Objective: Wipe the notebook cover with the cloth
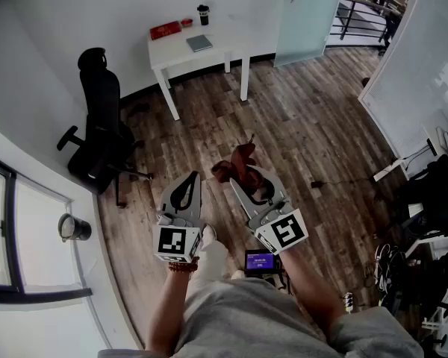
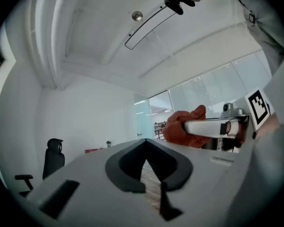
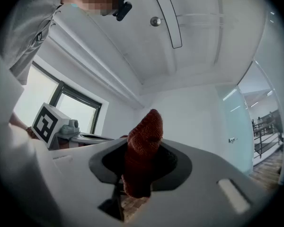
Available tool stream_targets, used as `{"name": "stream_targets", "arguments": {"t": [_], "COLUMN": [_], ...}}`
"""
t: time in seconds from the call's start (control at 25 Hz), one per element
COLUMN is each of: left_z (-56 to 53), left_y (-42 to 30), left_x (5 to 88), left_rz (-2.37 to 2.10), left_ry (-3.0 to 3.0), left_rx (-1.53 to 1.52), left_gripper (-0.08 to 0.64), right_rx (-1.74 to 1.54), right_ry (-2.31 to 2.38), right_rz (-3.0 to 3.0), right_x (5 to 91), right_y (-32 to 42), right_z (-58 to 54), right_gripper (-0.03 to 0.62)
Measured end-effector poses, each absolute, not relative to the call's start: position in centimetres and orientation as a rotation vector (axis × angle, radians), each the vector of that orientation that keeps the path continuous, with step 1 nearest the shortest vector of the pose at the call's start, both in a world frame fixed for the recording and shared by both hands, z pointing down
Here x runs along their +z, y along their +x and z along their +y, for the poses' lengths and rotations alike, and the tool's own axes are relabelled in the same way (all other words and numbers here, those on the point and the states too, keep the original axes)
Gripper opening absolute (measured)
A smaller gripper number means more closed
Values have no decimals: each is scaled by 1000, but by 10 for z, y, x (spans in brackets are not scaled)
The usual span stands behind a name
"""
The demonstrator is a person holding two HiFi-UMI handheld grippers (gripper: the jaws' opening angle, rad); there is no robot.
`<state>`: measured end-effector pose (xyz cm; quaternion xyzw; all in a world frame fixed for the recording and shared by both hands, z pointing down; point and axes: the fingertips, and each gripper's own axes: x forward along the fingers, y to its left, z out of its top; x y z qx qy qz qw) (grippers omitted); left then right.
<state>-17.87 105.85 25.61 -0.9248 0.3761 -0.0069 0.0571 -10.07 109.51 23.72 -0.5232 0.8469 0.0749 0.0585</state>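
Observation:
The notebook lies flat on a white table against the far wall, well away from both grippers. A rust-red cloth is bunched at the tip of my right gripper, which is shut on it; the cloth stands up between the jaws in the right gripper view. My left gripper is held beside it at waist height, shut with nothing in it. In the left gripper view the cloth and the right gripper show to the right.
A black office chair stands at the left by the wall. On the table sit a red box and a dark cup. A glass door is at the back right; desks and cables crowd the right edge.

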Motion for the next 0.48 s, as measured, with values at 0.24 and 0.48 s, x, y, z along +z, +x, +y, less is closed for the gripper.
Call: {"name": "stream_targets", "arguments": {"t": [0.24, 0.48], "left_z": [983, 882], "left_y": [-158, -140], "left_x": [274, 272], "left_rz": [1108, 1058], "left_ry": [-2836, -2877], "left_rx": [13, 29], "left_gripper": [-2, -2], "right_rx": [186, 139], "right_ry": [-1551, -1635], "right_rz": [2574, 2521], "right_x": [251, 241], "right_y": [-82, -50], "right_z": [1030, 934], "right_gripper": [144, 146]}}
